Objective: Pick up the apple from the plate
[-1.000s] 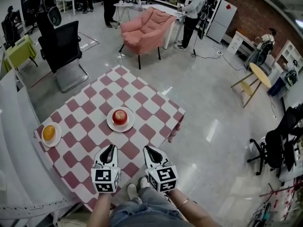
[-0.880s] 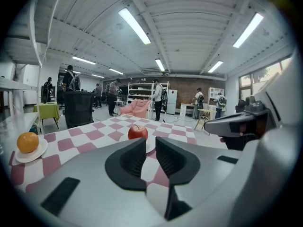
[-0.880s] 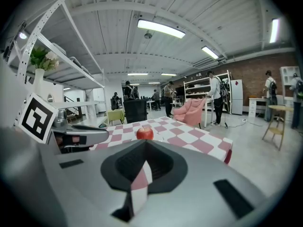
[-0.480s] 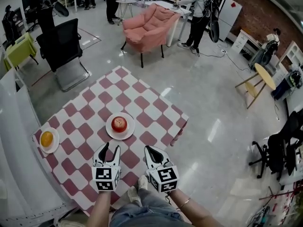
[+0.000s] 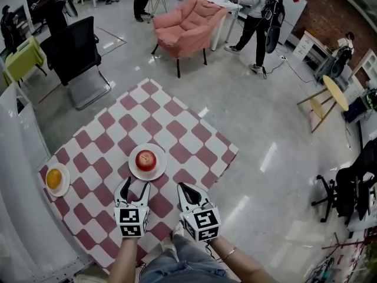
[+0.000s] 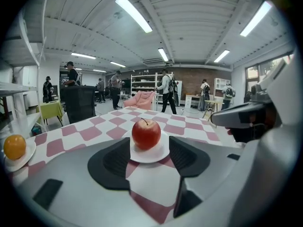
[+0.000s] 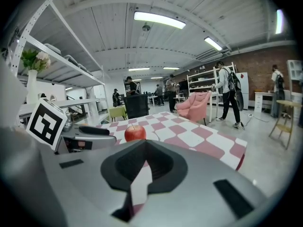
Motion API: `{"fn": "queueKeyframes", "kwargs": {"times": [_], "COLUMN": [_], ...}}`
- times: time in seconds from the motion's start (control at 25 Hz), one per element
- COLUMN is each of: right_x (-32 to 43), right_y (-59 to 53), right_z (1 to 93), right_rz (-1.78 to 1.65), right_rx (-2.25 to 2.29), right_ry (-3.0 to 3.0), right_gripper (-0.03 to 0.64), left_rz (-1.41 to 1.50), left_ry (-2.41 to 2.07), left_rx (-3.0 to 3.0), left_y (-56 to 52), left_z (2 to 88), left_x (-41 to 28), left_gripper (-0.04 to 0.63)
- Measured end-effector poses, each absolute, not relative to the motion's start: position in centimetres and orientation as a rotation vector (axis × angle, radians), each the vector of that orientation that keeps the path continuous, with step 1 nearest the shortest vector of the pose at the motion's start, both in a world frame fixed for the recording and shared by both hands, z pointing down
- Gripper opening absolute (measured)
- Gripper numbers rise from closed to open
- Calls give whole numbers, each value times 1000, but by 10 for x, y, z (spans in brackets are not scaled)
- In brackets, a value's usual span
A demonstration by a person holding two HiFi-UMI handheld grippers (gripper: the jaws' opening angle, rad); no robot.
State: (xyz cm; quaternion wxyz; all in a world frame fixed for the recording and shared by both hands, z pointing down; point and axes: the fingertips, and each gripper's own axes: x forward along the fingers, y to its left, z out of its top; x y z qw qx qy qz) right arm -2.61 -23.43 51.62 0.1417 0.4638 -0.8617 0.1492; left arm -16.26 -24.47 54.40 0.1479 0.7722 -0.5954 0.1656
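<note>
A red apple sits on a white plate on the pink-and-white checked table. My left gripper is just short of the plate's near rim, and its jaws are opening with nothing between them. In the left gripper view the apple and its plate lie straight ahead, beyond the spread pads. My right gripper is shut and empty, to the right of the plate. From the right gripper view the apple shows ahead and to the left.
An orange rests on a second small plate at the table's left corner. The table's right edge drops to a shiny floor. A black office chair and a pink armchair stand beyond, with people farther back.
Both grippers have moved forward over the table toward the apple's plate. The left jaws have gone from shut to spread apart; the right jaws stay shut.
</note>
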Motion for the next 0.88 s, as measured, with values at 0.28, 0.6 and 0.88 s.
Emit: {"fn": "queueKeyframes", "kwargs": {"times": [0.28,0.6,0.88], "right_x": [-26,-22,-22], "right_y": [-251,-263,-274], "right_z": [526,535,543], "right_rz": [459,489,510], "right_rx": [1322,1307,1298], "right_ry": [-2487,-2478,-2471], "right_gripper": [9,9,9], "left_rz": [484,528,573], "left_ry": [-1714,-1723,-1728], "left_rx": [2188,2164,2167], "left_y": [-263,-281,-296], "left_z": [556,568,576], "left_x": [-159,-153,-150], "left_gripper": [295,331,350]}}
